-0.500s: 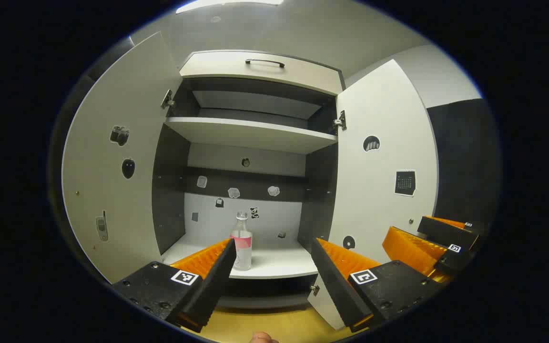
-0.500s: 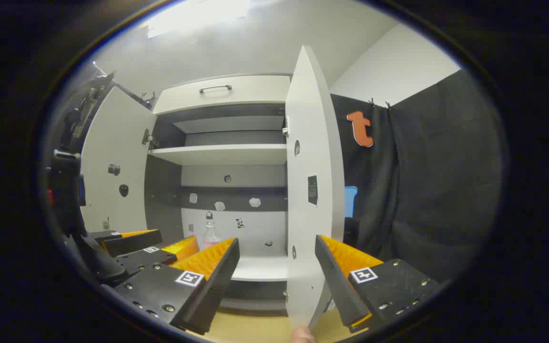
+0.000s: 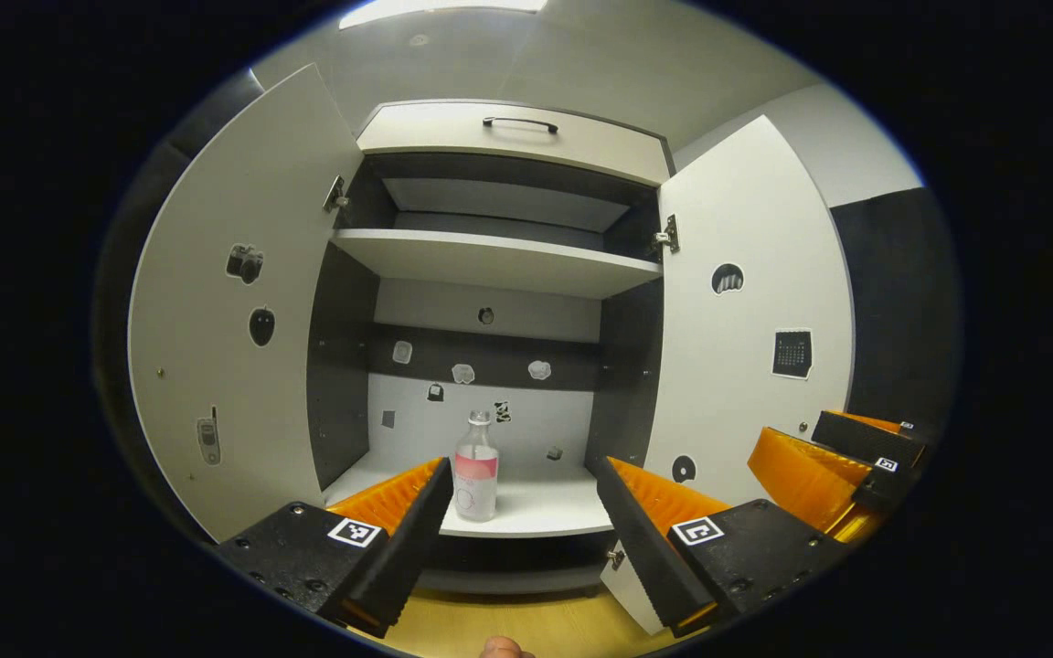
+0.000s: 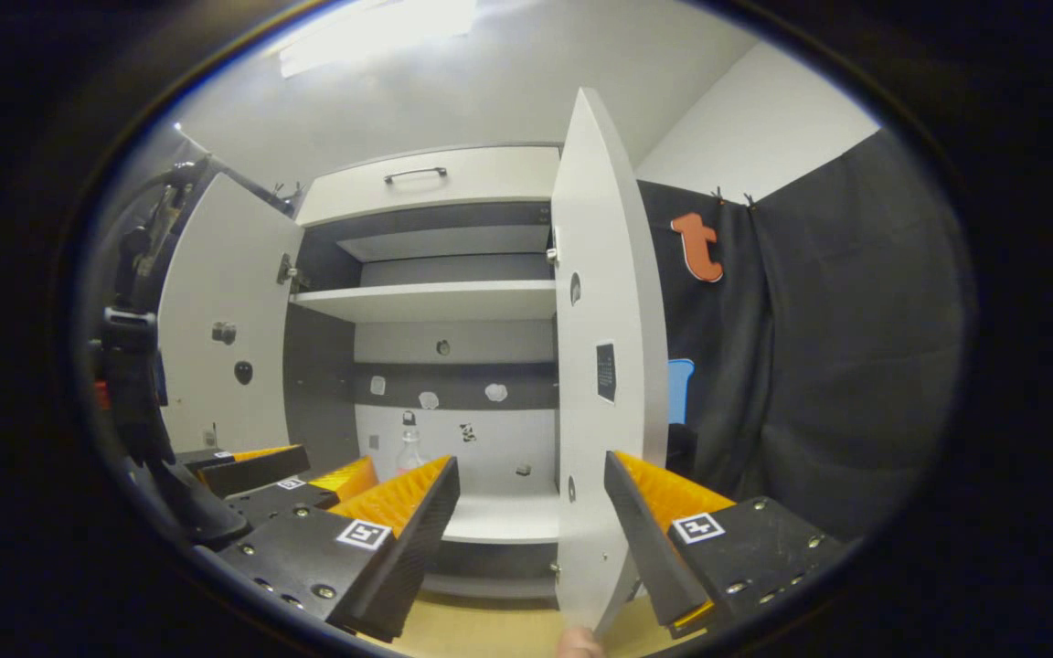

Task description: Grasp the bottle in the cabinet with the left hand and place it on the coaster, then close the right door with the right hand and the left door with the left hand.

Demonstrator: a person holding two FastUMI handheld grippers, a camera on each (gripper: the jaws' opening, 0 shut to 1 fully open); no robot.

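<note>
White cabinet (image 3: 499,260) with both doors swung wide, taken as landmark. Clear bottle (image 3: 476,466) with pink label upright on lower shelf (image 3: 536,507) of cabinet, toward its left half, close to front edge, touching nothing else. Small stickers on back wall of cabinet behind bottle. Left door (image 3: 234,311) and right door (image 3: 750,329) of cabinet both open, stickers on inner faces. Drawer front with dark handle (image 3: 519,122) above cabinet opening.

Left gripper (image 3: 517,484) in front of cabinet, fingers spread apart, holding nothing, bottle seen just beside its left finger but well behind it. Right gripper (image 4: 531,484) in front of cabinet too, fingers apart and empty, edge of right door (image 4: 604,366) between them, not touched as far as visible. Same bottle (image 4: 410,450) deeper in cabinet, partly hidden behind left gripper (image 4: 307,475).
</note>
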